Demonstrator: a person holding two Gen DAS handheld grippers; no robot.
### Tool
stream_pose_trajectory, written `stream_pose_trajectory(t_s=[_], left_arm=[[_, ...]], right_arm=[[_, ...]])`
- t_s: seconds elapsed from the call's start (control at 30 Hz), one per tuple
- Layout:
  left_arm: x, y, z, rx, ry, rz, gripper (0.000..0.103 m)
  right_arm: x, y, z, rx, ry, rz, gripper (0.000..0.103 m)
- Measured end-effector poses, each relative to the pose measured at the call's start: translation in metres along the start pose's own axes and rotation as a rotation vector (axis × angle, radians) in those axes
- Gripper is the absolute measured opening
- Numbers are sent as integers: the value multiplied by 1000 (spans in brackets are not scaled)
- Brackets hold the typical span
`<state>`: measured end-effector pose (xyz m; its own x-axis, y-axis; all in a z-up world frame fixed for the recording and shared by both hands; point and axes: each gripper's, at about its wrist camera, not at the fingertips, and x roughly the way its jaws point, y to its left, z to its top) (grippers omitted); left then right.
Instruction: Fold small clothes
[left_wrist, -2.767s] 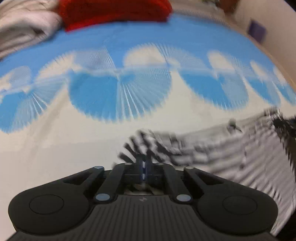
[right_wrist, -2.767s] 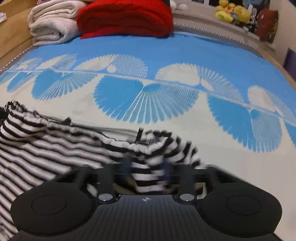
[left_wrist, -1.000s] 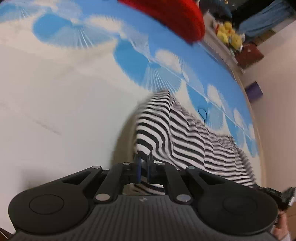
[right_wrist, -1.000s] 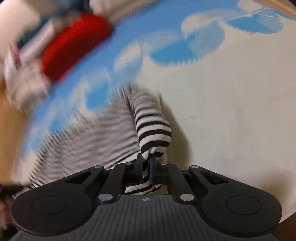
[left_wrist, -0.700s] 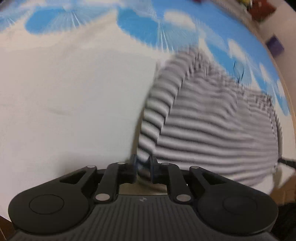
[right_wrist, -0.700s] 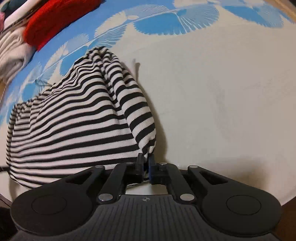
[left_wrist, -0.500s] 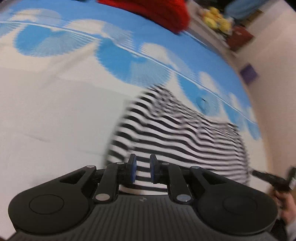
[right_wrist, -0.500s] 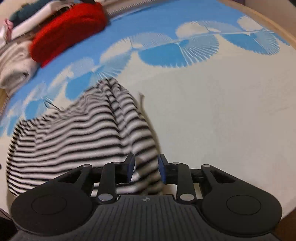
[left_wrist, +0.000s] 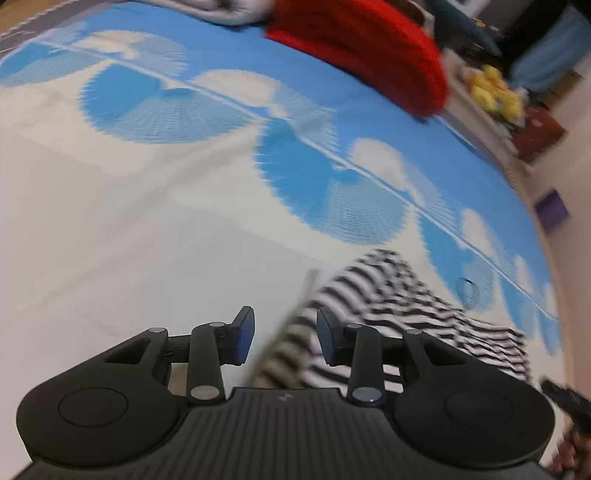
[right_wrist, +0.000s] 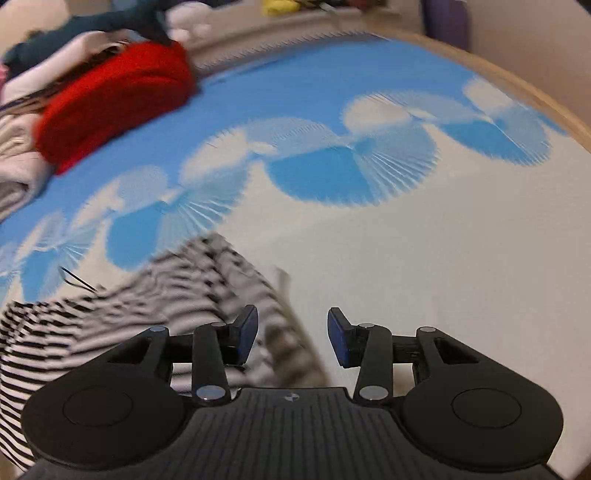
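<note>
My left tool (left_wrist: 282, 341) and right tool (right_wrist: 291, 338), jaws apart, grip nothing above the striped garment (left_wrist: 399, 314), lying bunched on the bed (left_wrist: 129, 221). Risk: an uneven fold slumping open. Beyond, red knit (right_wrist: 110, 103).

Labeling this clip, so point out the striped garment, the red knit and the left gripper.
striped garment (left_wrist: 424, 314), left wrist view, on its striped middle.
red knit (right_wrist: 110, 99), right wrist view, on its front.
left gripper (left_wrist: 284, 338), left wrist view, between its open fingertips.
</note>
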<state>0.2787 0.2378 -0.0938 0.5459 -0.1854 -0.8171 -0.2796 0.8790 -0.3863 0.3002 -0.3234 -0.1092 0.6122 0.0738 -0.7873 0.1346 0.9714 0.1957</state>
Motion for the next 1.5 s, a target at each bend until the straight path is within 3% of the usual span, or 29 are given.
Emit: stream_pose_trajectory(t_s=[0.1,0.17,0.3,0.33,0.37,0.4,0.5,0.53,0.6,0.63,0.67,0.7,0.73,0.77,0.8,0.83,0.9,1.0,1.07,1.1,1.17,1.23,1.27,1.3,1.4,1.43,1.5], left_arm=[[12,-28,3,110,-29,-2,51],[21,-44,3,202,-40,-9,67],[52,-59,4,296,10,11,64],[60,-61,5,320,15,29,48],[66,-59,6,339,17,42,12],[69,-57,7,350,9,45,2],[68,-56,21,325,-123,56,1],[68,-55,23,320,-139,48,2],[80,-62,21,364,-101,94,3],[93,-65,16,398,-28,132,10],[101,-67,13,413,42,149,28],[106,-68,10,428,96,168,31],[101,-70,9,451,82,204,34],[89,-74,11,471,25,241,35],[75,-76,14,474,-30,242,35],[60,-77,16,461,-70,207,35],[33,-73,16,411,-76,76,35],[23,-74,0,451,68,-129,35],[32,-81,-23,581,182,-191,36],[42,-82,-34,648,224,-165,36],[69,-78,-57,747,328,-31,36],[69,-73,-58,712,332,-14,36],[60,-72,-52,656,310,-25,36],[47,-72,-48,613,275,-54,36],[19,-68,-52,603,244,-162,38],[21,-64,-58,620,278,-151,39],[40,-56,-79,700,391,-37,38]], right_arm=[[21,19,11,-48,1,39,47],[34,27,15,-82,12,28,49],[61,41,20,-147,51,3,44],[69,43,20,-162,65,5,34],[75,46,20,-178,70,5,2],[78,47,21,-188,65,-3,2],[67,39,34,-123,-68,-36,2],[65,34,38,-85,-89,-31,2],[75,30,38,-78,-43,-51,2],[85,31,34,-102,10,-62,2],[93,33,30,-128,61,-73,3],[98,34,27,-146,90,-84,8],[98,37,26,-154,98,-93,14],[94,37,27,-153,92,-102,29],[88,37,29,-144,75,-110,37],[78,35,30,-128,48,-103,37],[57,30,33,-102,16,-52,37],[23,20,29,-111,-9,60,37],[6,14,19,-143,23,143,38],[0,11,11,-165,57,174,38],[2,9,-4,-218,150,159,40],[16,4,-25,-275,301,57,39],[19,2,-33,-304,335,0,40],[15,0,-36,-325,325,-28,40],[-10,-6,-28,-253,243,48,40],[-14,-9,-29,-234,240,69,40],[-8,-10,-39,-270,306,38,40]])
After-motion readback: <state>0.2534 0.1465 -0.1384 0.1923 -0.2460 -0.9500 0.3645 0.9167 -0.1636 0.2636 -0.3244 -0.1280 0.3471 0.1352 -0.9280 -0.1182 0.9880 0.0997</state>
